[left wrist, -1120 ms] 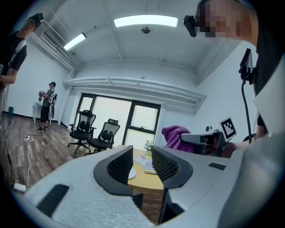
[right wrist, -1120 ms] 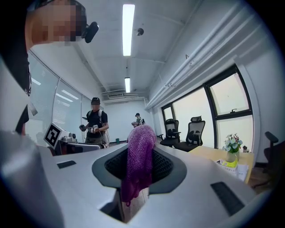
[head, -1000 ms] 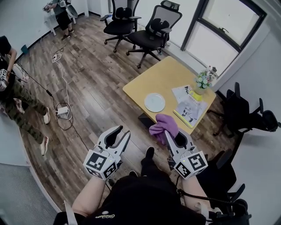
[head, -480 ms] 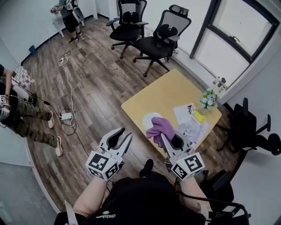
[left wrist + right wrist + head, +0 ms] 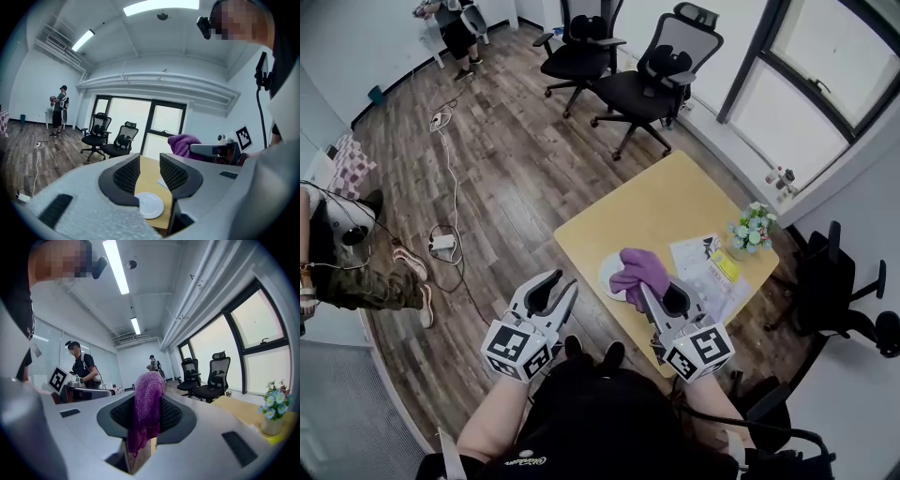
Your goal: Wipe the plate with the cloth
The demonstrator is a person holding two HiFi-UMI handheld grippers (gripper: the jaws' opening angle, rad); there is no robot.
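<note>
The fuzzy purple cloth (image 5: 639,270), clamped in the right gripper (image 5: 661,292) over the round white plate (image 5: 607,277) near the yellow wooden table's (image 5: 675,202) front edge, is best lowered flat and swept in circles, while the left gripper (image 5: 562,285), jaws parted and empty, is held clear.

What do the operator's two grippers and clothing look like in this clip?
Both the left gripper and the right gripper are light grey plastic, with black ribbed pads inside the jaws. Each carries a cube with black-and-white square markers. The person wears a black top; no sleeves cover the forearms.
</note>
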